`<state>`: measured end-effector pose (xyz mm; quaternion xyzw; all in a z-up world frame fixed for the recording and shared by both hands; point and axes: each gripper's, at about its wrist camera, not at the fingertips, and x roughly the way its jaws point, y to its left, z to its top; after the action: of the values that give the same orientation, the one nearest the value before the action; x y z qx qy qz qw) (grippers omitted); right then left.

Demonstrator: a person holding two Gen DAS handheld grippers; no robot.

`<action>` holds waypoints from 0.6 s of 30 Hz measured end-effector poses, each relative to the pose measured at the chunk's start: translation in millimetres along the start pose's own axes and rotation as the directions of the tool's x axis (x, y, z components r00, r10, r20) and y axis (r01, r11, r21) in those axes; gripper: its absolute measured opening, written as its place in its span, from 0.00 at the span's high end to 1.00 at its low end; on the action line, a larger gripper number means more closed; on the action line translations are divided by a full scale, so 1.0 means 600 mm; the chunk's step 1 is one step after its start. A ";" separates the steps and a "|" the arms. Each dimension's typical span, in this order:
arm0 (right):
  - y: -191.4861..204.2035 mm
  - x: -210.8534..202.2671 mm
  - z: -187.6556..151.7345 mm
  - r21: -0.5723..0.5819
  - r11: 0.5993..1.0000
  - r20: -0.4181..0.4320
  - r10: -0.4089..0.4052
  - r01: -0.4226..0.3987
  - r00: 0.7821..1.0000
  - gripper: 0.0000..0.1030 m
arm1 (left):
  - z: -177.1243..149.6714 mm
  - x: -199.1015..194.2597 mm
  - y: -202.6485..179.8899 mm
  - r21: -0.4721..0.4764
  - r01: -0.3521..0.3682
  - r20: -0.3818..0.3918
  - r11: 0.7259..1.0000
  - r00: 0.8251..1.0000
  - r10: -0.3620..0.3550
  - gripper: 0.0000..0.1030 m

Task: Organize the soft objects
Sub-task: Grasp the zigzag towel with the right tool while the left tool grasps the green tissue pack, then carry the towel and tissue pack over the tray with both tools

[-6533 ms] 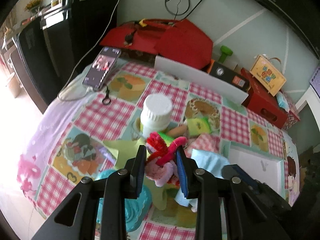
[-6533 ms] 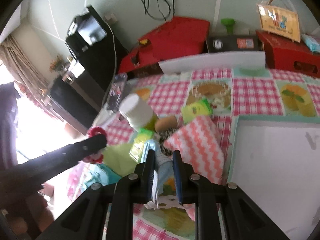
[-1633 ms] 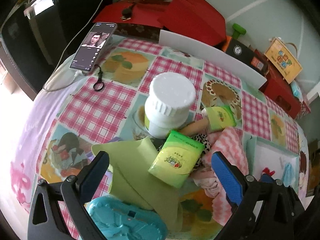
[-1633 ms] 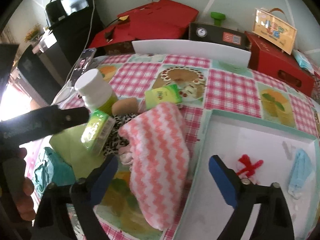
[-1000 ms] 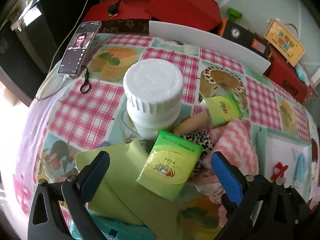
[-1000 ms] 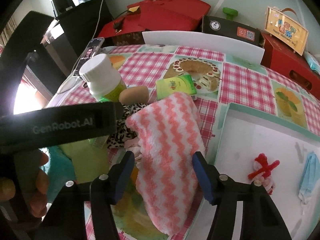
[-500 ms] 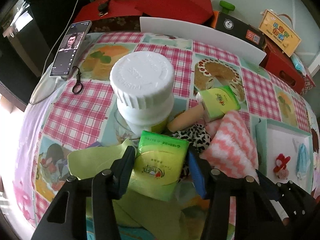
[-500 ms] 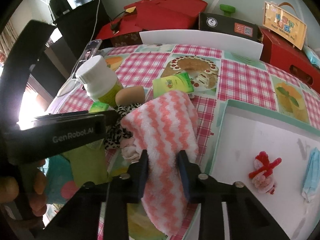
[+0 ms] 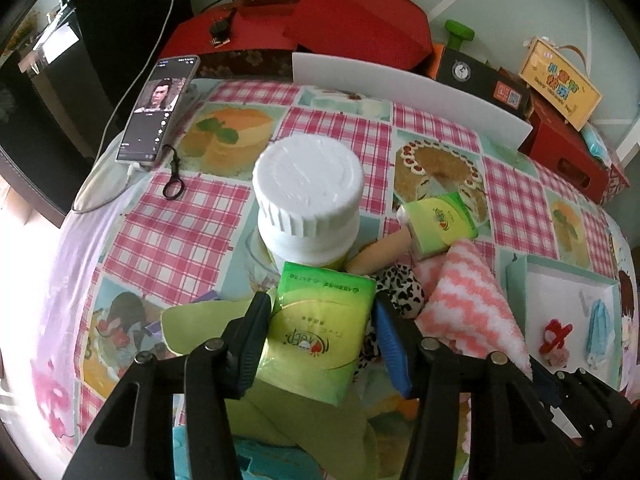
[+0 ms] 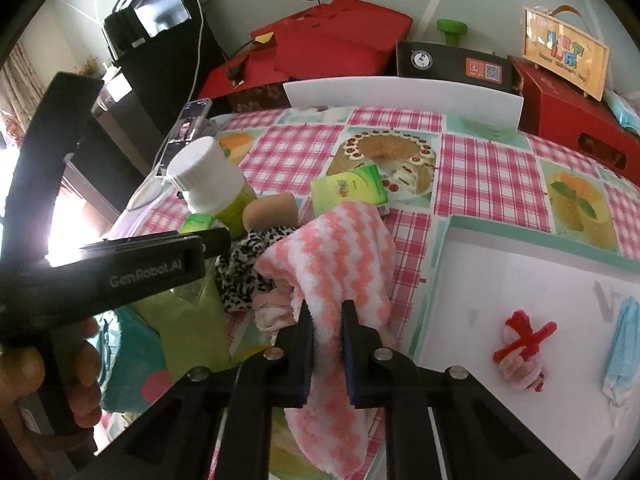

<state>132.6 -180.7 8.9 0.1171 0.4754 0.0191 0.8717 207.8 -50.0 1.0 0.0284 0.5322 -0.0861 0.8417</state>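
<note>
My left gripper is shut on a green tissue pack in front of a white-capped bottle. My right gripper is shut on a pink-and-white striped fuzzy cloth, also seen in the left wrist view. A white tray at the right holds a red-and-pink plush toy and a blue face mask. A second green tissue pack, a leopard-print cloth and a light green cloth lie in the pile.
A phone with a cable lies at the table's far left. A white board stands along the back edge, with red boxes and a wooden sign behind. A teal object lies at the front left.
Both grippers were wide open over the pile, then closed: the left on the green tissue pack, the right on the striped cloth.
</note>
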 end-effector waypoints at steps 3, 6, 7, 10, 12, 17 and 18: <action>-0.001 -0.005 0.001 0.004 1.000 0.012 0.003 -0.003 1.000 0.87 | 0.001 -0.012 0.002 -0.004 0.004 0.018 1.000 1.000 -0.003 0.48; -0.001 -0.015 0.003 0.007 1.000 0.035 0.012 -0.012 0.999 0.87 | 0.003 -0.023 0.001 -0.003 0.007 0.038 1.000 0.999 -0.007 0.49; -0.002 -0.019 0.005 0.007 1.000 0.044 0.014 -0.015 0.999 0.87 | 0.003 -0.028 0.000 -0.002 0.011 0.045 1.000 0.999 -0.011 0.49; -0.003 -0.035 0.008 0.007 1.000 0.073 0.020 -0.021 0.997 0.87 | 0.005 -0.044 -0.001 -0.003 0.024 0.066 1.000 0.998 -0.024 0.51; -0.003 -0.047 0.011 0.009 1.000 0.094 0.024 -0.025 0.995 0.87 | 0.006 -0.057 -0.002 -0.003 0.030 0.088 1.000 0.996 -0.030 0.52; -0.006 -0.088 0.021 0.015 0.999 0.167 0.034 -0.037 0.985 0.87 | 0.009 -0.089 -0.005 0.005 0.047 0.137 0.999 0.989 -0.048 0.52; -0.007 -0.096 0.022 0.018 0.999 0.181 0.034 -0.038 0.983 0.87 | 0.009 -0.094 -0.005 0.006 0.050 0.144 0.999 0.988 -0.051 0.52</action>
<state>111.8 -195.6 62.5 0.1361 0.3925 0.0193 0.9094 188.4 -47.5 54.2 0.0095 0.4706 -0.1097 0.8755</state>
